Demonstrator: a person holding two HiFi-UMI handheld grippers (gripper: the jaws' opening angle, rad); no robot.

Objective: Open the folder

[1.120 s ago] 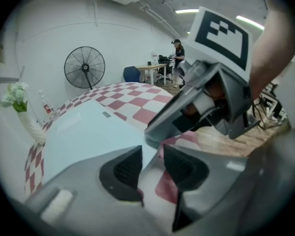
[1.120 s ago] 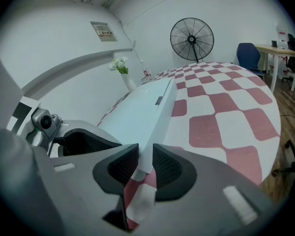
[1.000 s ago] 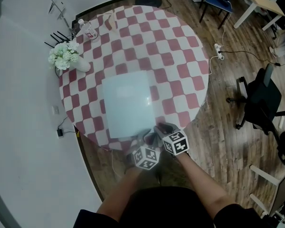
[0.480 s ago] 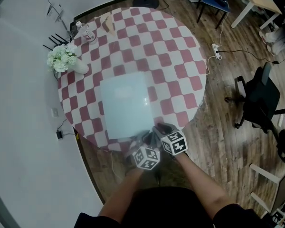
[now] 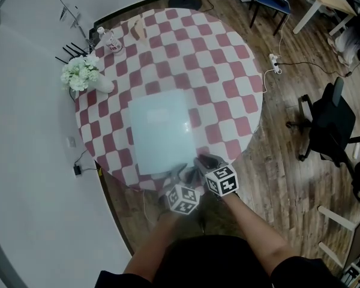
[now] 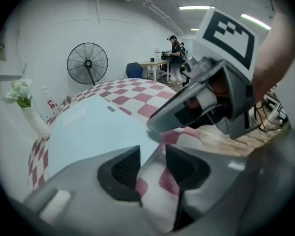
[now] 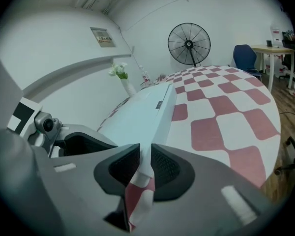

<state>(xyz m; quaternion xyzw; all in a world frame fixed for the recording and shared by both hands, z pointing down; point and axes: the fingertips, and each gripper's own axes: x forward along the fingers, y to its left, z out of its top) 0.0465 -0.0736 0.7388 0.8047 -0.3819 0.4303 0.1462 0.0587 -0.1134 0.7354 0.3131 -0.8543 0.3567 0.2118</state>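
Observation:
A pale blue folder [image 5: 159, 131] lies shut and flat on the round checked table [image 5: 228, 71]. Both grippers sit side by side at its near edge. My left gripper [image 5: 179, 173] is open; its jaws have just been opening. In the left gripper view [image 6: 152, 156] the folder's [image 6: 88, 127] near corner and some checked cloth show in the gap. My right gripper [image 5: 199, 162] has just been closing its jaws. In the right gripper view [image 7: 145, 161] the pads pinch the white edge of the folder [image 7: 142, 112] at its near right corner.
A vase of white flowers [image 5: 83, 72] and a water bottle [image 5: 111, 39] stand at the table's far left rim. A black office chair [image 5: 330, 122] is on the wood floor to the right. A standing fan [image 7: 189, 43] is beyond the table.

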